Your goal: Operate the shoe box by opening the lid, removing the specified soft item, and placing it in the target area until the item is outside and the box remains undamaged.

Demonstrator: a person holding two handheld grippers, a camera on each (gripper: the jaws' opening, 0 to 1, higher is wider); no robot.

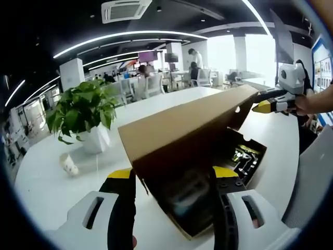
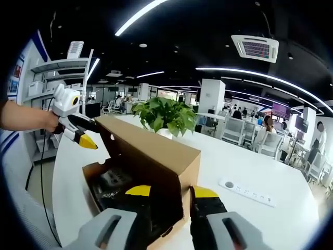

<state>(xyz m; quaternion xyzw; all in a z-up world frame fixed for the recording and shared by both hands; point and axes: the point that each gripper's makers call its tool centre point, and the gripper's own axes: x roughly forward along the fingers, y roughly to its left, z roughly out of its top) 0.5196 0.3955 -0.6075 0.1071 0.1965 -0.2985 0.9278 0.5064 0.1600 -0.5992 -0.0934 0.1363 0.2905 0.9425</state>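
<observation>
On the white desk (image 1: 171, 104), left gripper view: shoe box (image 1: 208, 172) between the left gripper (image 1: 174, 179) jaws, spread apart at its near end; lid (image 1: 182, 125) raised, other gripper at the lid's far corner.

Right gripper view: right gripper (image 2: 169, 195) jaws straddle the lid's end, grip unclear. Dark contents inside; soft item not yet removed. Plant (image 2: 164, 115) beyond the box.

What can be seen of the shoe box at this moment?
The shoe box is plain brown cardboard and stands on the white table near a potted plant. Its hinged lid is raised at a slant, so the box is open. The dark contents inside are too unclear to name. The left gripper's tongs straddle one end and the right gripper's tongs straddle the other. No tears or dents show.
</observation>
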